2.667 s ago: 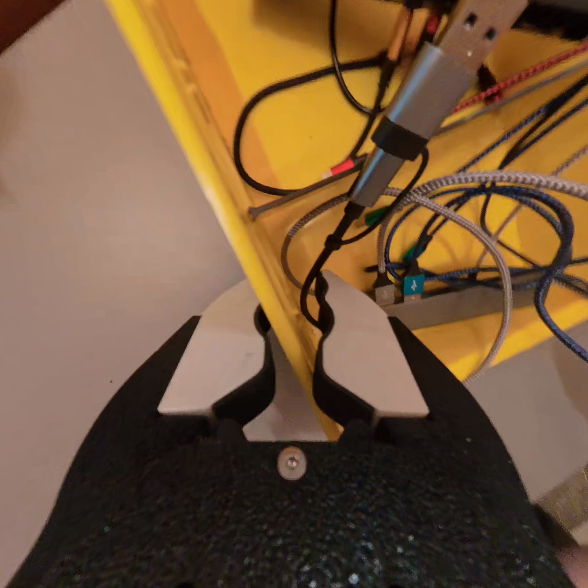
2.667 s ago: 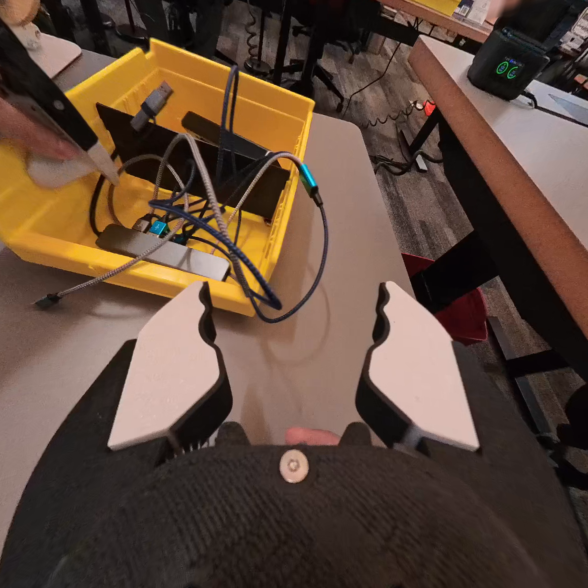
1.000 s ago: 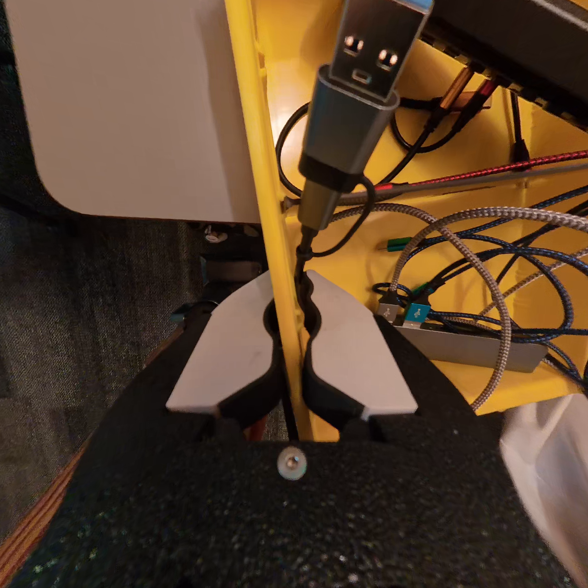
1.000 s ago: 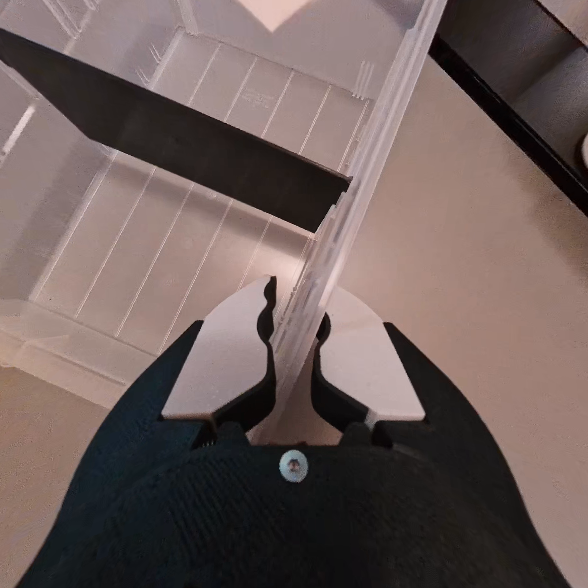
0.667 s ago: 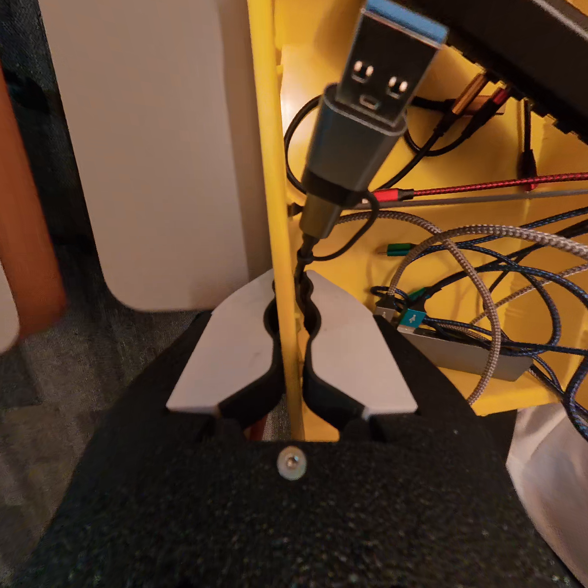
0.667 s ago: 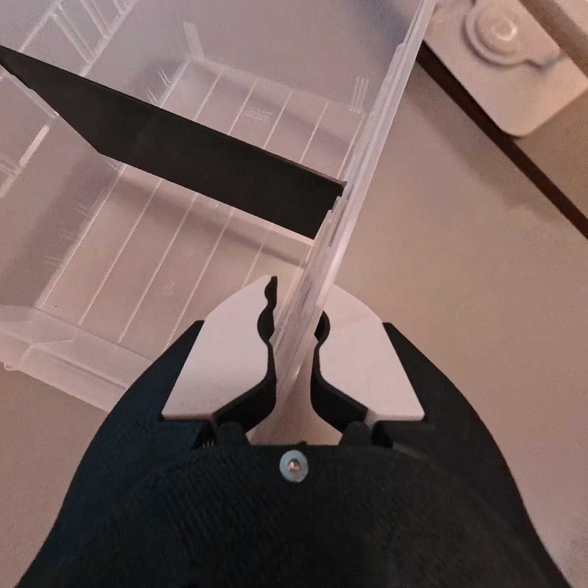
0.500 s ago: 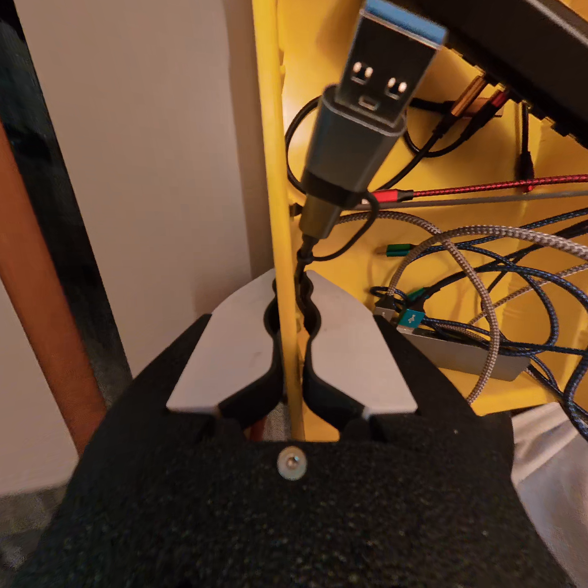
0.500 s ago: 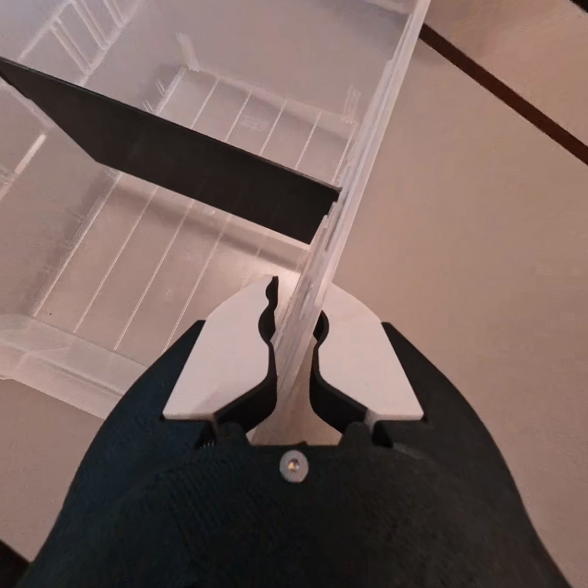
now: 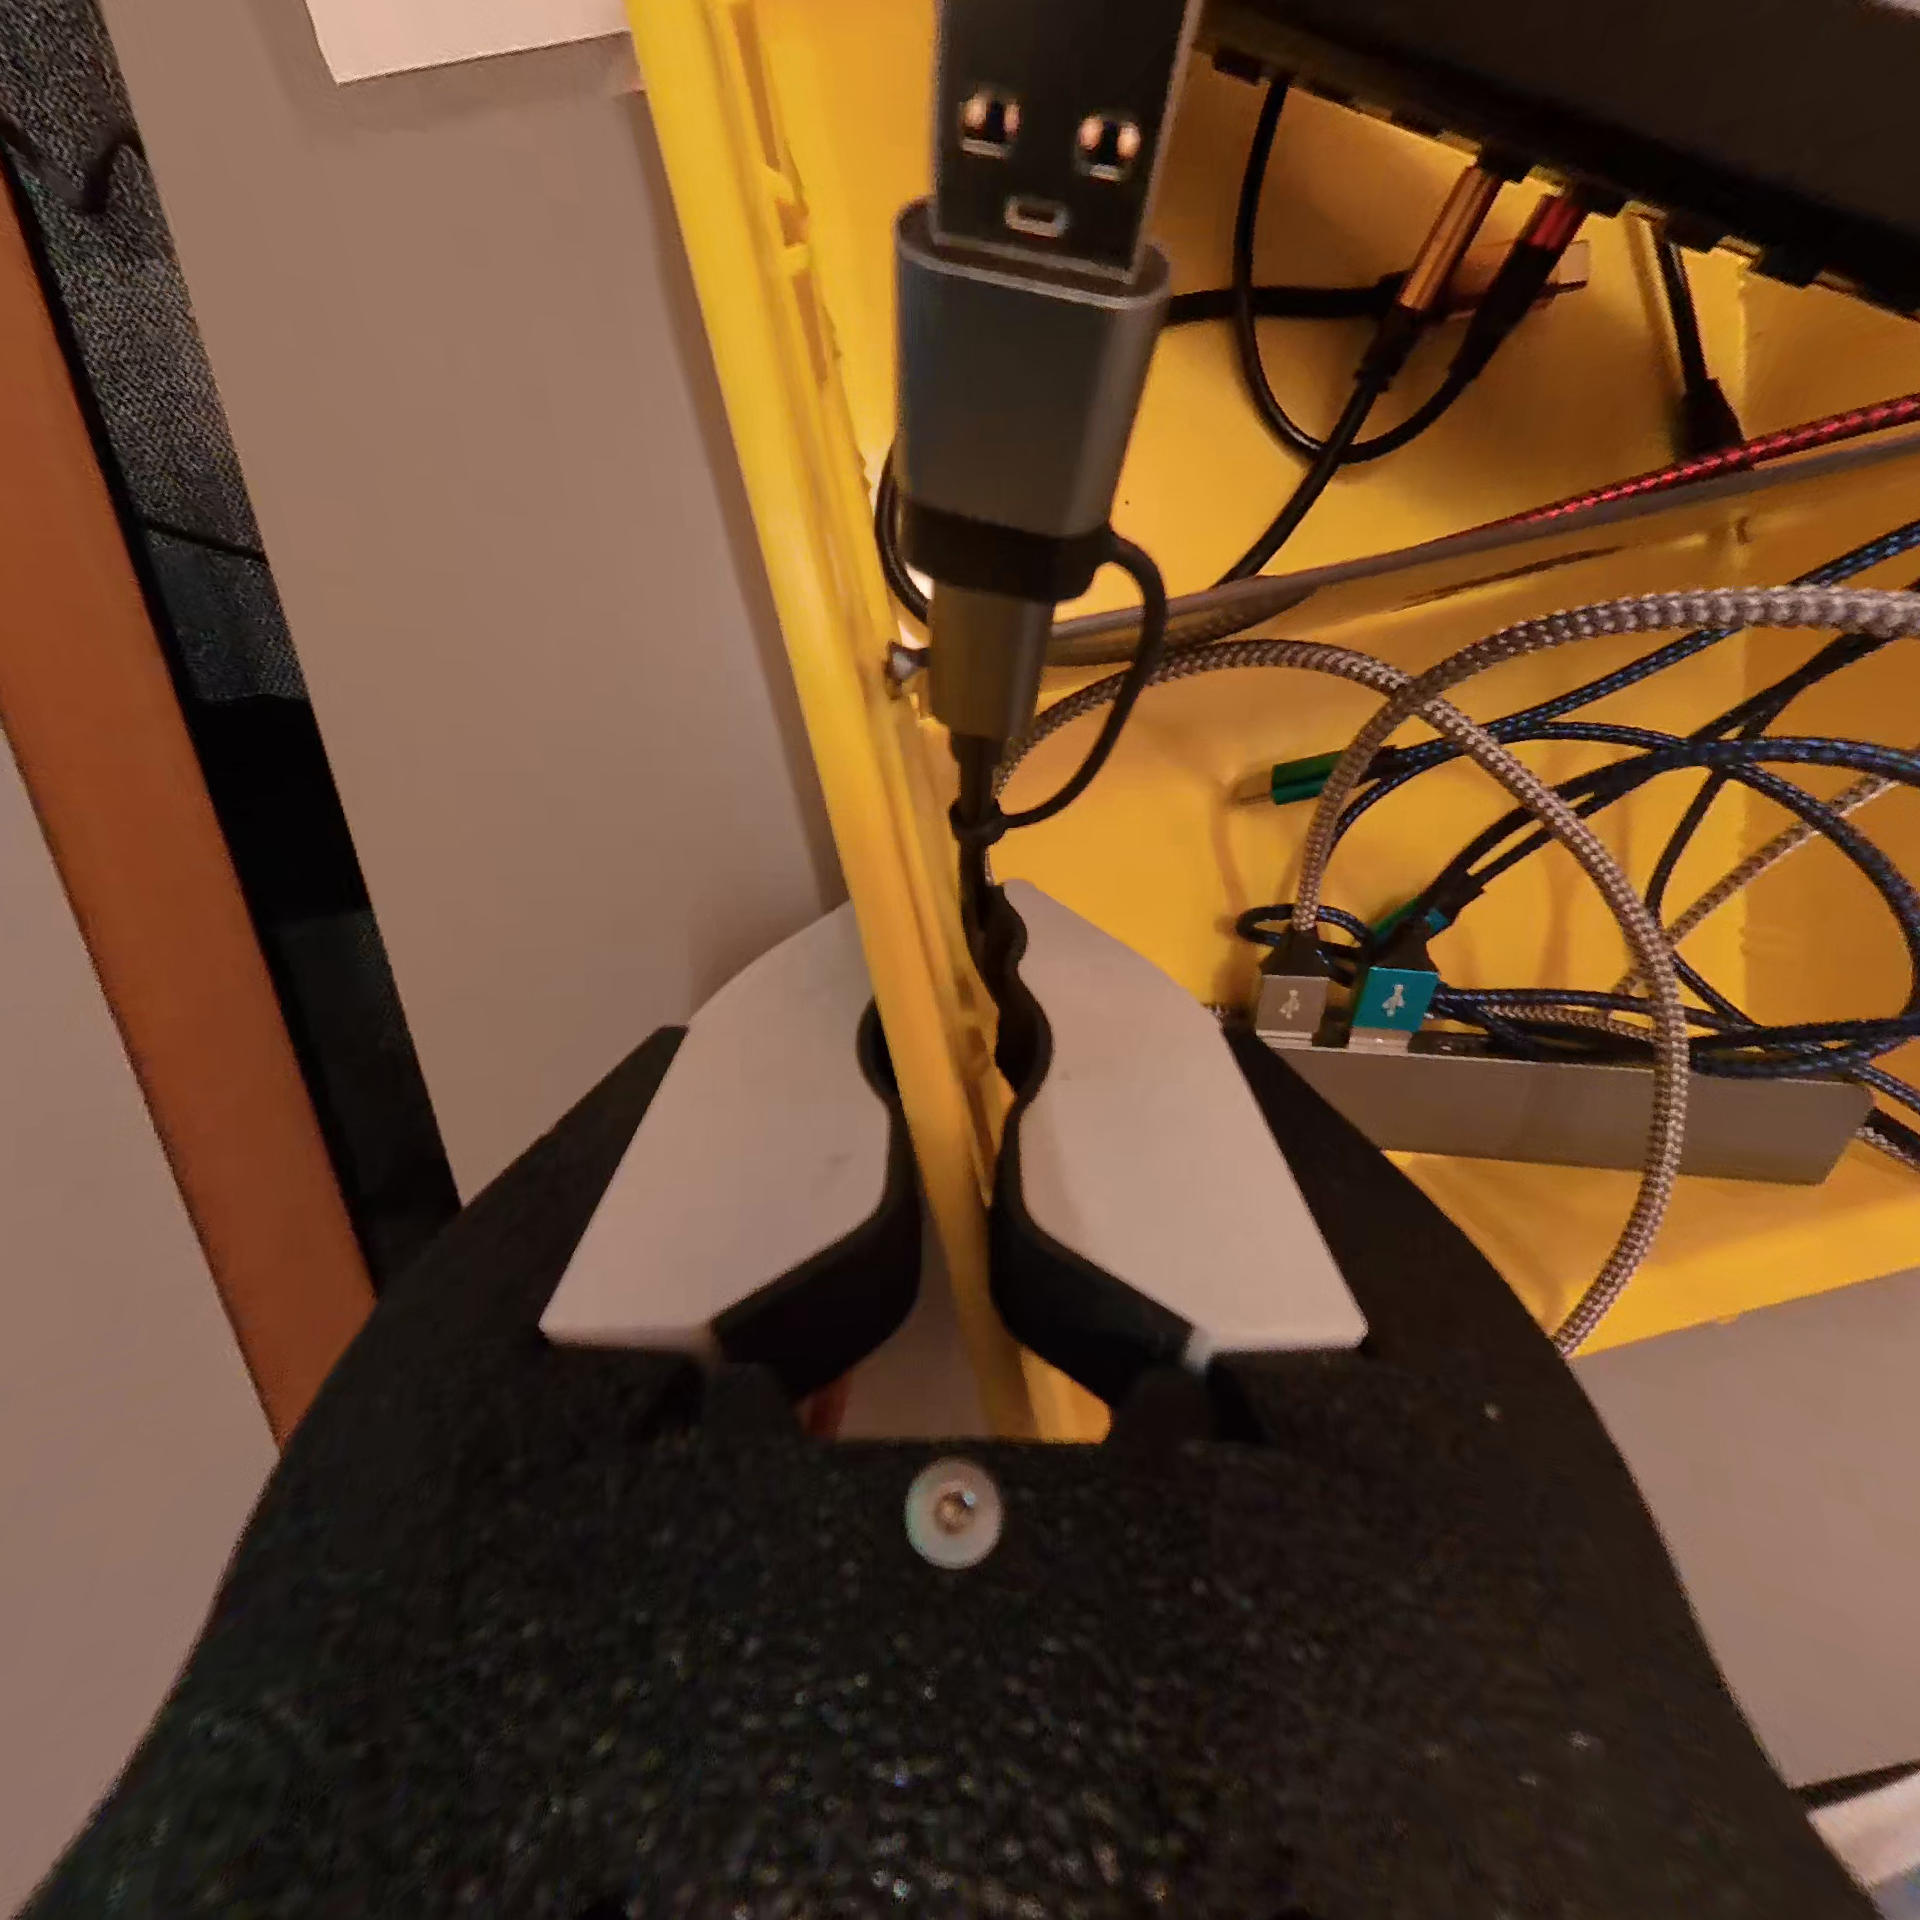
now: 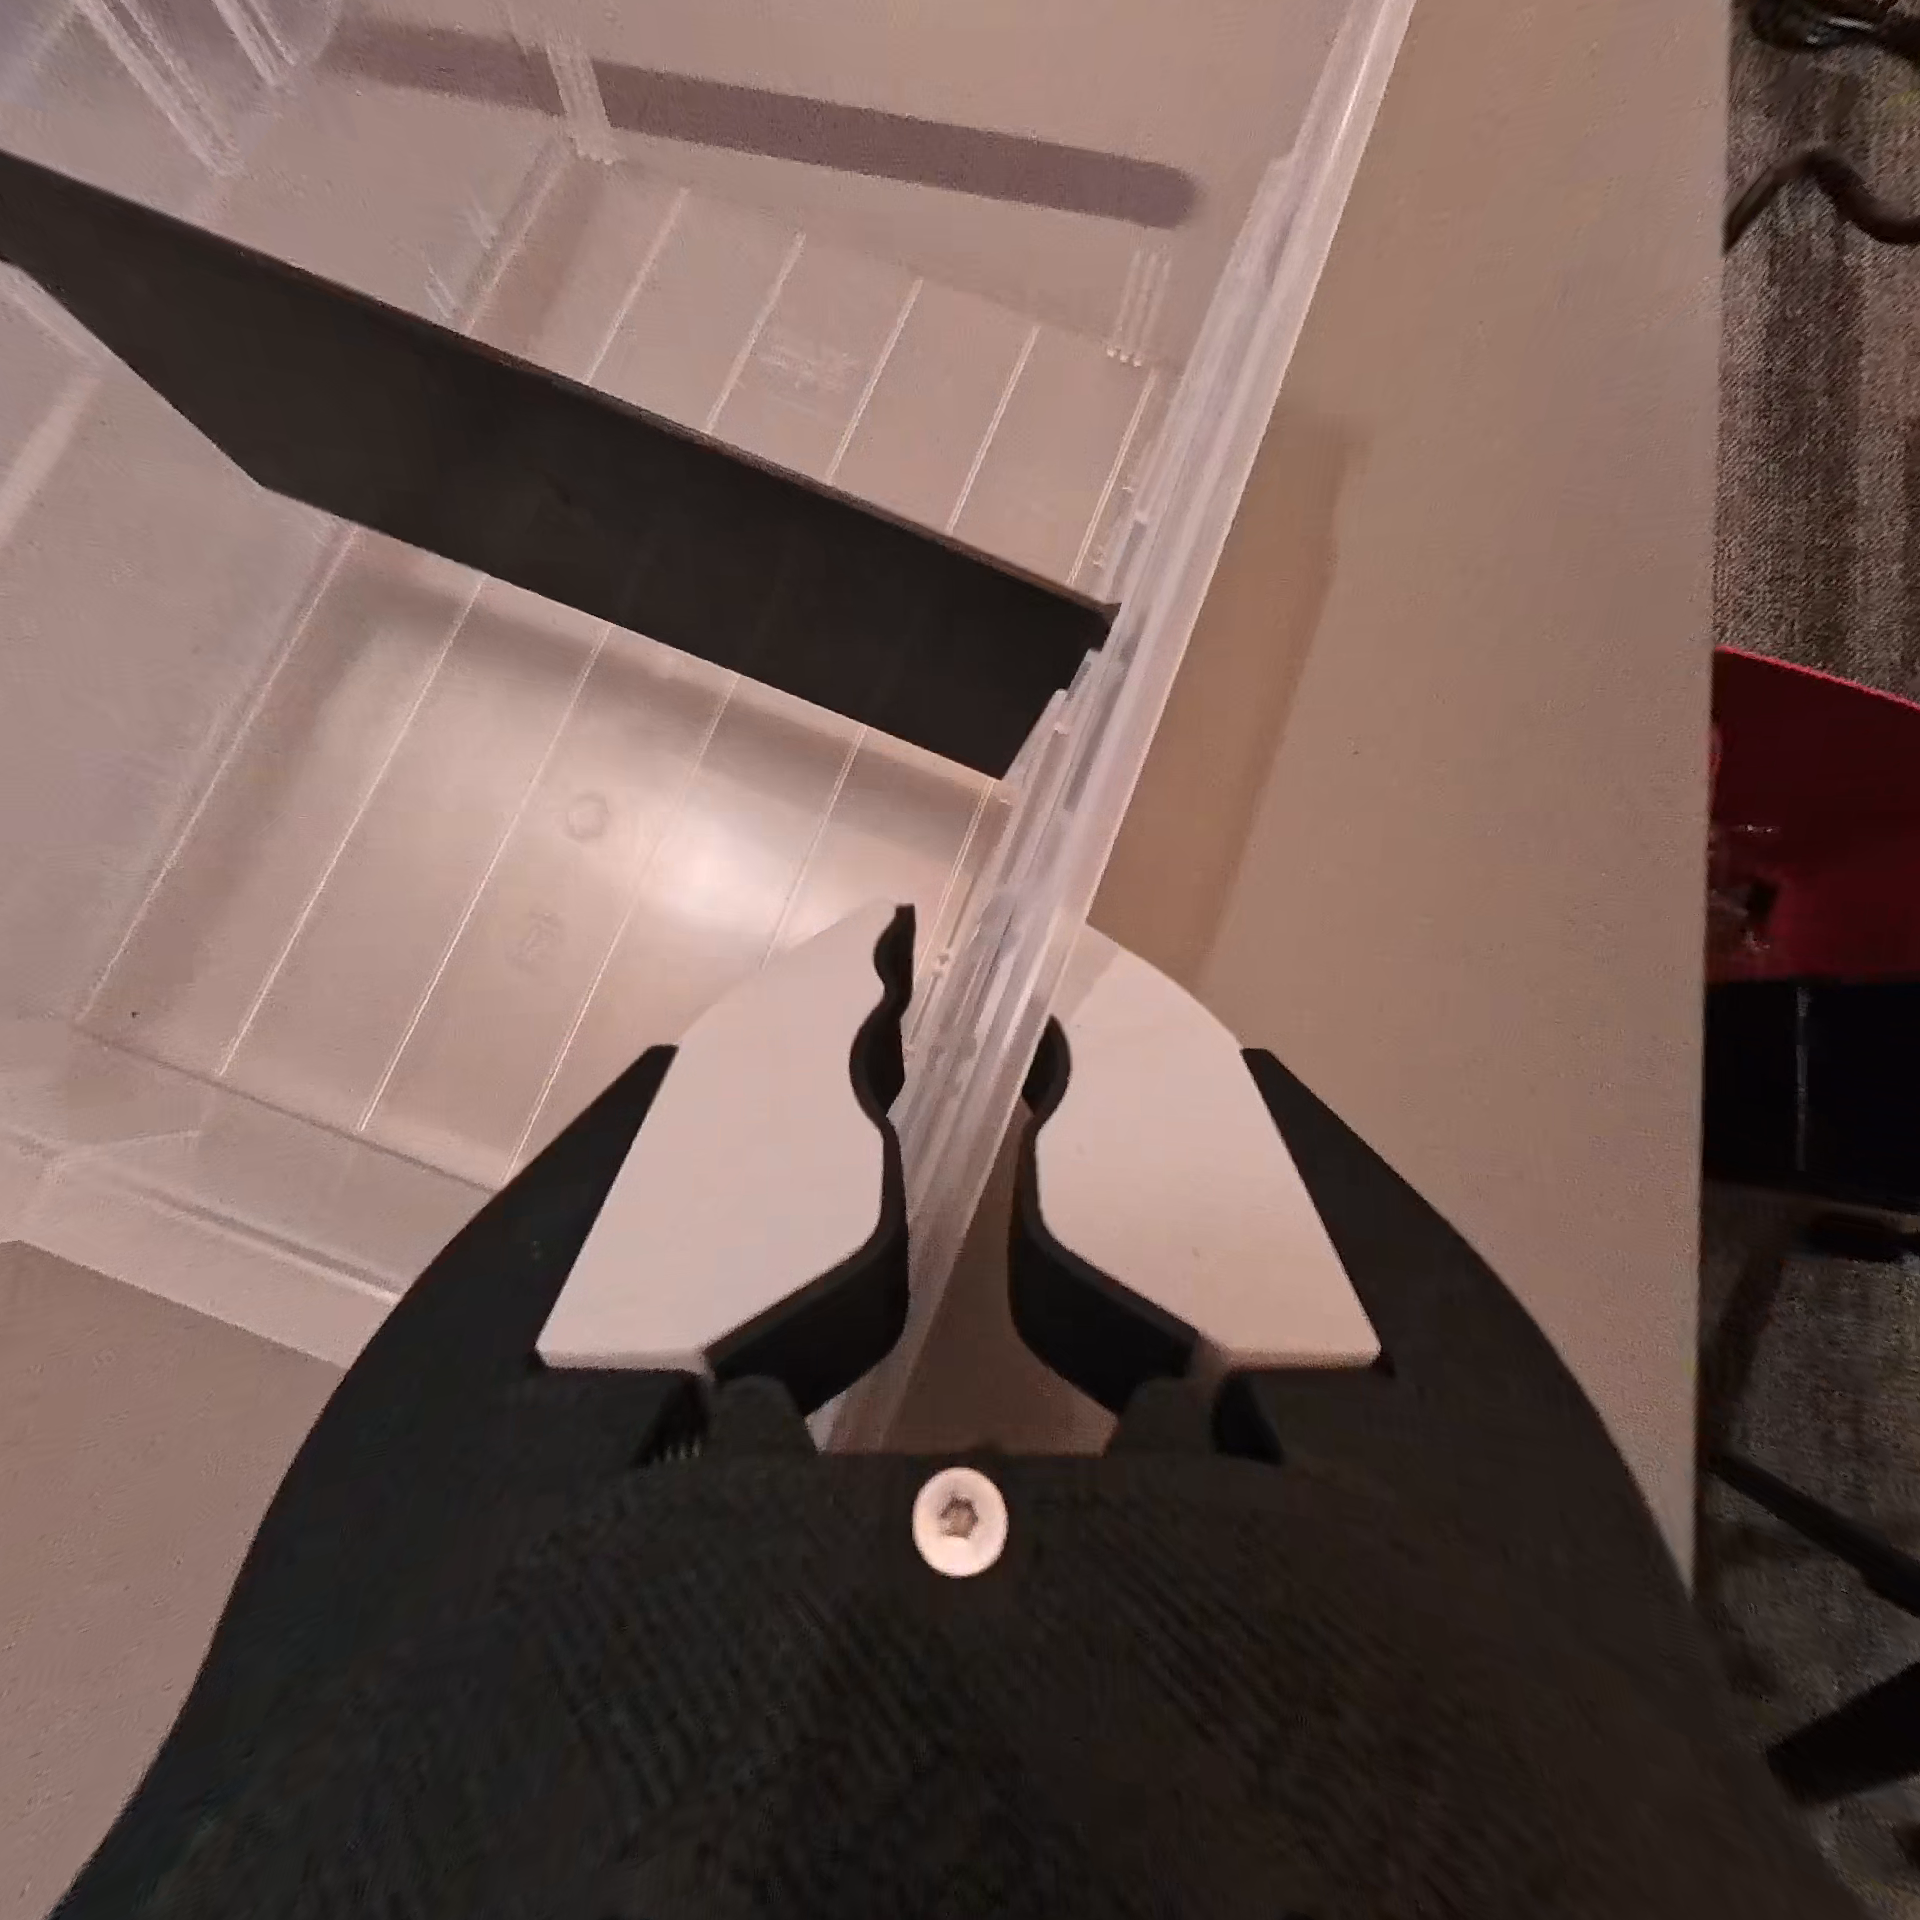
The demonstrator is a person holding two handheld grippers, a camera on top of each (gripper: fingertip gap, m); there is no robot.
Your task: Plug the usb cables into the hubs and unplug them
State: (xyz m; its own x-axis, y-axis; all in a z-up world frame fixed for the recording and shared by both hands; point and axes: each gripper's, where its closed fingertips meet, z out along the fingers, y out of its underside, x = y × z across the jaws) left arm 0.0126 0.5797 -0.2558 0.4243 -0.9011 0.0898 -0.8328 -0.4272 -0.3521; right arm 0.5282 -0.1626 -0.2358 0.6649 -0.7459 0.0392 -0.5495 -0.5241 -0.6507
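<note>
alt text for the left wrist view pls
The left gripper is shut on the yellow bin wall and a black cable, its grey USB plug sticking up. Tangled cables and a grey hub lie inside.

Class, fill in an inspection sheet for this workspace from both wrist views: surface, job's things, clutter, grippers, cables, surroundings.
Surface: pale tabletop under both bins.
Job's things: grey hub in the yellow bin, grey and teal plugs seated in it; a second, dark hub at the top with gold and red plugs.
Clutter: clear bin, holding only a black divider.
Grippers: left gripper shut on the yellow bin's wall and the black cable; right gripper shut on the clear bin's wall.
Cables: grey USB plug stands free above the left gripper; grey, blue and red braided cables tangled in the yellow bin.
Surroundings: wooden post, grey carpet, red object.
</note>
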